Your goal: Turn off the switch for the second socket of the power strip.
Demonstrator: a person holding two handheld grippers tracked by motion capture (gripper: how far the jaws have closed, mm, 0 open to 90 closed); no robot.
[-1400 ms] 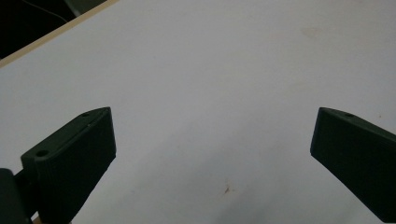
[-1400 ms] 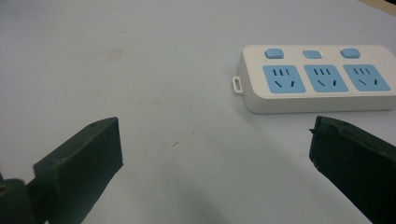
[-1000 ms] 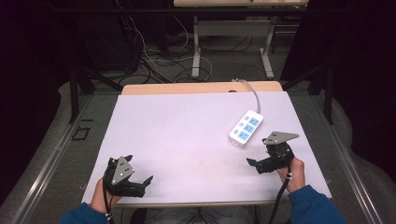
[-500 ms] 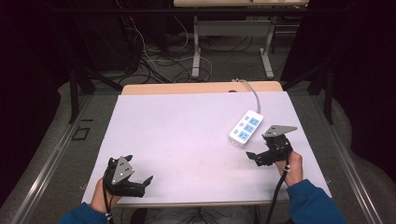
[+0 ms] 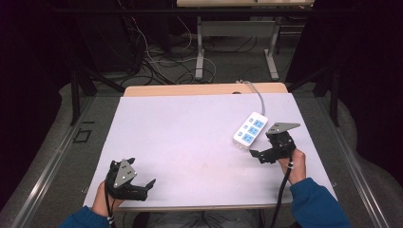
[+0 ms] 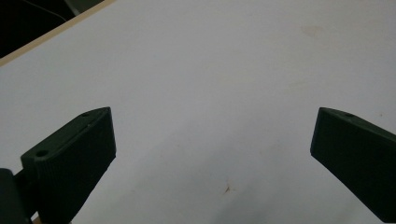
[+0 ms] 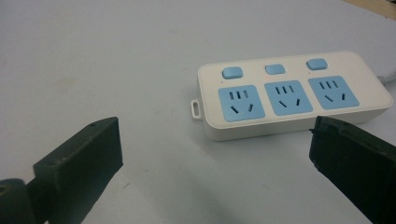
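Observation:
A white power strip (image 5: pixel 250 130) with three blue sockets and three blue switches lies on the right side of the white table (image 5: pixel 190 128). Its grey cable (image 5: pixel 259 97) runs off the far edge. My right gripper (image 5: pixel 257 156) hovers just in front of the strip's near end, open and holding nothing. In the right gripper view the power strip (image 7: pixel 289 100) lies just beyond the two spread jaws of the right gripper (image 7: pixel 212 154), nearer the right one. My left gripper (image 5: pixel 142 172) rests open at the near left corner. The left gripper (image 6: pixel 212 144) looks onto bare white table (image 6: pixel 210 70).
A strip of bare wood (image 5: pixel 190 89) borders the table's far edge. Beyond it on the floor are tangled cables (image 5: pixel 157 61) and the metal legs of another table (image 5: pixel 200 52). Dark curtains close in both sides.
My right gripper has moved away from the near edge and a little left, closing in on the power strip's near end. The left gripper has stayed put.

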